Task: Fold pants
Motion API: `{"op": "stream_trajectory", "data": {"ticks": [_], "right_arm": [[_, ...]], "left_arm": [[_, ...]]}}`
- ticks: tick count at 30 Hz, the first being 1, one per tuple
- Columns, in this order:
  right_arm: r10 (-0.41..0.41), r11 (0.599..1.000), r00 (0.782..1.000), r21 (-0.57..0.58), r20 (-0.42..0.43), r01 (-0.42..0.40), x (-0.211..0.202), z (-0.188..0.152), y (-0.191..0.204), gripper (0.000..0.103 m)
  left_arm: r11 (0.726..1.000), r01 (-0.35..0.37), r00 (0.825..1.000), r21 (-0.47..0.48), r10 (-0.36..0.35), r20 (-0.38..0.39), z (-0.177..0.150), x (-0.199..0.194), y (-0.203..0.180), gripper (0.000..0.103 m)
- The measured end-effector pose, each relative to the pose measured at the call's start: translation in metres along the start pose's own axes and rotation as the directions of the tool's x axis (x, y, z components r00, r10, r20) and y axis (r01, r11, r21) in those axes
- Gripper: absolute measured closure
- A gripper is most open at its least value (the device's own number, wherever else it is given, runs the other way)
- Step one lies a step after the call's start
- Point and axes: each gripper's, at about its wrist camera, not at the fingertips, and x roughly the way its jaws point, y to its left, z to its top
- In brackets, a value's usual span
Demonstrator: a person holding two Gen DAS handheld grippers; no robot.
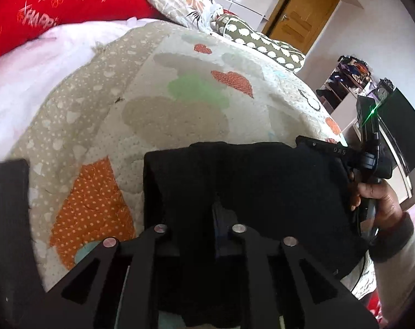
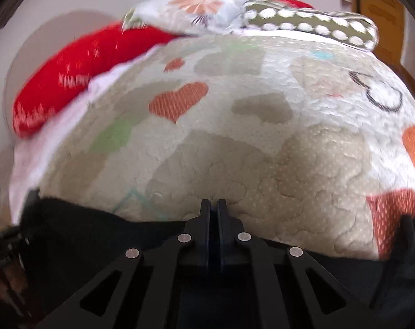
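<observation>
While both tongs pinch the black pants (image 1: 251, 192) at the near edge of the quilt (image 1: 158, 104), I judge the fold only starting. My left tongs (image 1: 221, 219) bite bunched cloth, my right tongs (image 2: 213, 213) are pressed together on the hem; a thin grip could slip when I lift, dropping one corner
</observation>
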Motion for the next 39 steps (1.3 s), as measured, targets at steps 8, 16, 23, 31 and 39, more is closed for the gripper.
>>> {"op": "stream_trajectory", "data": {"ticks": [8, 16, 23, 31, 39], "right_arm": [[-0.285, 0.959, 0.947, 0.041, 0.146, 0.282, -0.109, -0.028, -0.056, 0.036], [-0.366, 0.930, 0.930, 0.051, 0.043, 0.364, -0.063, -0.026, -0.085, 0.042], [-0.262, 0.949, 0.956, 0.212, 0.130, 0.231, -0.119, -0.046, -0.115, 0.096], [-0.245, 0.903, 0.927, 0.416, 0.285, 0.111, -0.246, -0.155, -0.161, 0.096], [-0.251, 0.870, 0.948, 0.475, 0.197, 0.132, -0.215, -0.186, -0.175, 0.088]], "left_arm": [[0.987, -0.156, 0.981, -0.032, 0.158, 0.116, -0.004, -0.041, 0.005, 0.044], [0.993, -0.113, 0.977, -0.045, 0.120, 0.175, 0.003, -0.055, -0.013, 0.038], [0.993, -0.115, 0.983, 0.022, 0.111, 0.143, -0.004, -0.053, -0.031, 0.037], [0.999, -0.050, 0.984, -0.005, 0.051, 0.170, -0.012, -0.069, -0.027, 0.034], [0.994, -0.038, 0.995, -0.101, 0.048, 0.092, -0.028, -0.064, -0.007, 0.025]]}}
